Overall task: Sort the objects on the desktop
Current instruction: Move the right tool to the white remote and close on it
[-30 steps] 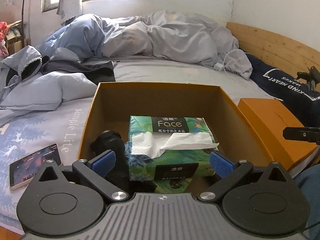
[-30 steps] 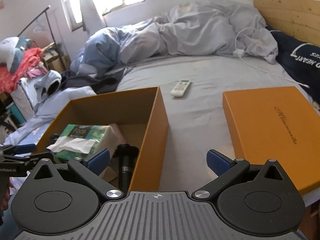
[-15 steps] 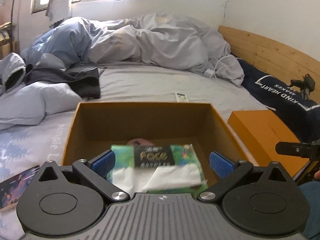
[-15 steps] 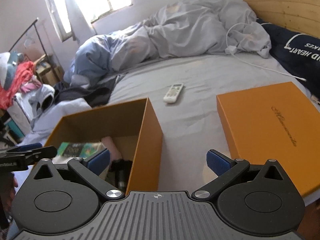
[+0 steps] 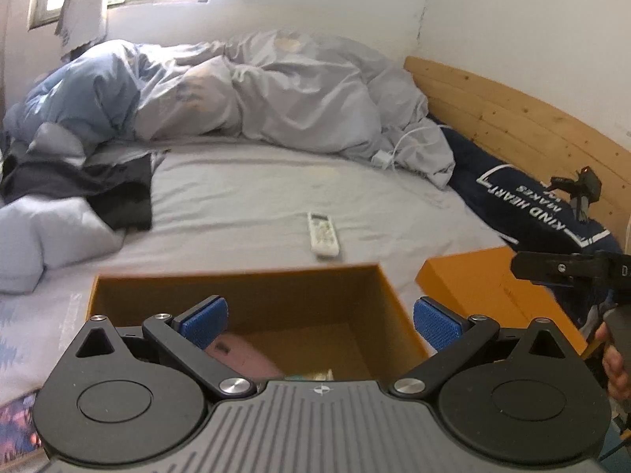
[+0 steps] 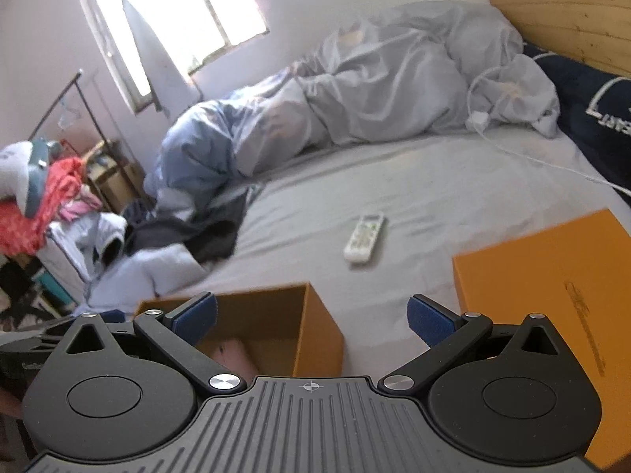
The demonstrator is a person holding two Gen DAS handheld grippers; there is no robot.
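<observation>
Left wrist view: your left gripper (image 5: pixel 320 321) hangs w/ jaws apart, empty, over the orange box (image 5: pixel 388 295); a pink thing (image 5: pixel 240 354) lies inside. Right gripper (image 6: pixel 311 317) likewise spread, holding nothing. Lid (image 6: pixel 552 276) lies beside the box. Further off, the remote (image 5: pixel 323 233) lies loose on the bed (image 5: pixel 236 197): likely next pick, needs a reach fwd.

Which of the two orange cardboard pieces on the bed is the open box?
The orange cardboard box directly ahead of the left gripper: its hollow inside shows a pink item. The flat orange lid to its right shows only a closed top.
</observation>
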